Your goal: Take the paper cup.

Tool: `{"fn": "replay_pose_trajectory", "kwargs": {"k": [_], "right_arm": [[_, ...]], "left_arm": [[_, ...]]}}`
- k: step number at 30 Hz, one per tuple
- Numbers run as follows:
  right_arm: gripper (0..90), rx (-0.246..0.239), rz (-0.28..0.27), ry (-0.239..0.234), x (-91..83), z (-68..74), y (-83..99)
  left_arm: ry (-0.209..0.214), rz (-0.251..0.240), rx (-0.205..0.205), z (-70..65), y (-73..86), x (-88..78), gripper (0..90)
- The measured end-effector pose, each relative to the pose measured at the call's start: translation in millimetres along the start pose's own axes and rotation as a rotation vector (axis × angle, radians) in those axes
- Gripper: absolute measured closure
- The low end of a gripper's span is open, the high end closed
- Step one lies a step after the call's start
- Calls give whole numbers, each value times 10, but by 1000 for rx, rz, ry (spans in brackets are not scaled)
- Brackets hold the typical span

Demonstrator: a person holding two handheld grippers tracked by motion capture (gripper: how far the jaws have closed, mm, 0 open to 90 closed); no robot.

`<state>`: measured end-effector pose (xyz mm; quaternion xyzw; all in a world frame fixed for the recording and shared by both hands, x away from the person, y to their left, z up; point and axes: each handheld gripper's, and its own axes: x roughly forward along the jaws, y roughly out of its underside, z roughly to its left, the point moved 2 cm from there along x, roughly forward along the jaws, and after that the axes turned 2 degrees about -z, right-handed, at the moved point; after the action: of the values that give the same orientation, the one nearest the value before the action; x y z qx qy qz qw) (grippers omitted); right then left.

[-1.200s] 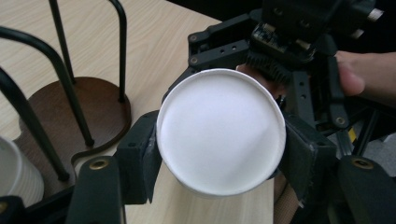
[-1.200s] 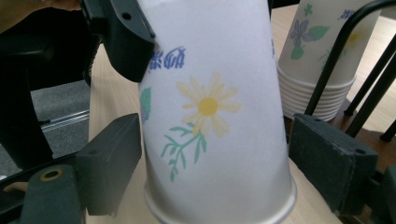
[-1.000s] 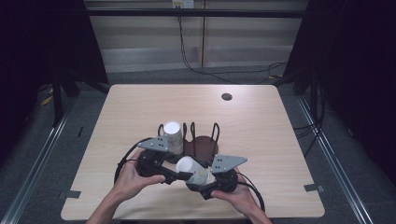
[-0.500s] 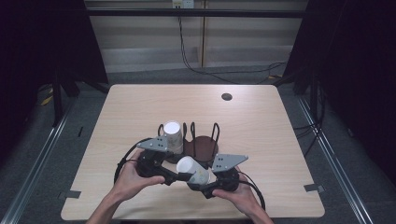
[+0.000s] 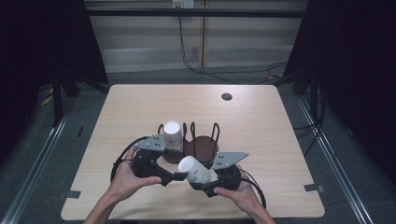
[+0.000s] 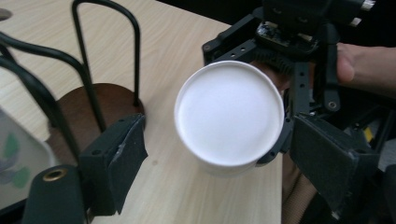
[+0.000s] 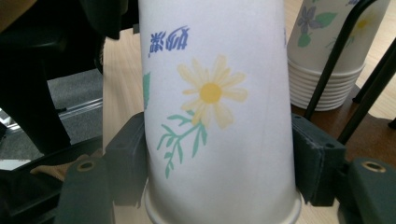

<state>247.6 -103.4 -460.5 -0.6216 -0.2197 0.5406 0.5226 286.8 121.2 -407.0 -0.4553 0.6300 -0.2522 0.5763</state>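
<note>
White paper cup with yellow daisy print, green leaves and blue lettering, lying tilted, closed base toward upper left, lower centre of high view. Its round white base sits centre frame in left gripper view.

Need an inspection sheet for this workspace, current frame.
Surface: wooden table, bare apart from the items below.
Job's things: paper cup, flower print, held base-first; stack of cups in wire cup rack.
Clutter: small dark disc at the far side.
Grippers: right gripper shut on the paper cup; left gripper has just opened, jaws apart from the cup's base.
Cables: black cable loops beside the left hand.
Surroundings: dark curtains, floor rails.
</note>
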Motion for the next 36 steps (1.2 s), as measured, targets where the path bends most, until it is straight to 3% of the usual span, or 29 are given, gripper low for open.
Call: {"fn": "replay_pose_trajectory", "kwargs": {"k": [4, 8, 12, 14, 19, 23, 26, 28, 31, 36], "right_arm": [[309, 12, 48, 13, -52, -58, -26], [311, 14, 81, 17, -62, -89, -18], [311, 1, 128, 11, -42, -107, -31], [311, 5, 134, 7, -49, -122, -61], [307, 11, 139, -15, -35, -152, -86], [310, 23, 169, -13, -1, -175, -43], [314, 12, 209, -4, -2, -176, -61], [315, 10, 216, -5, -4, -179, -67], [319, 9, 232, -18, 1, -181, -86], [321, 6, 259, -27, 6, -190, -99]], "left_arm": [[-10, 44, 22, 15, 20, -48, 228], [-41, 39, 41, 41, 28, -85, 228], [-46, 51, 44, 54, 36, -106, 239], [-60, 62, 59, 61, 43, -113, 257], [-54, 96, 45, 62, 52, -97, 265], [-70, 105, 68, 60, 70, -128, 268], [-68, 100, 60, 71, 78, -117, 230], [-71, 108, 71, 78, 83, -111, 223], [-85, 114, 55, 95, 105, -71, 163], [-56, 137, 62, 98, 123, -42, 162]]}}
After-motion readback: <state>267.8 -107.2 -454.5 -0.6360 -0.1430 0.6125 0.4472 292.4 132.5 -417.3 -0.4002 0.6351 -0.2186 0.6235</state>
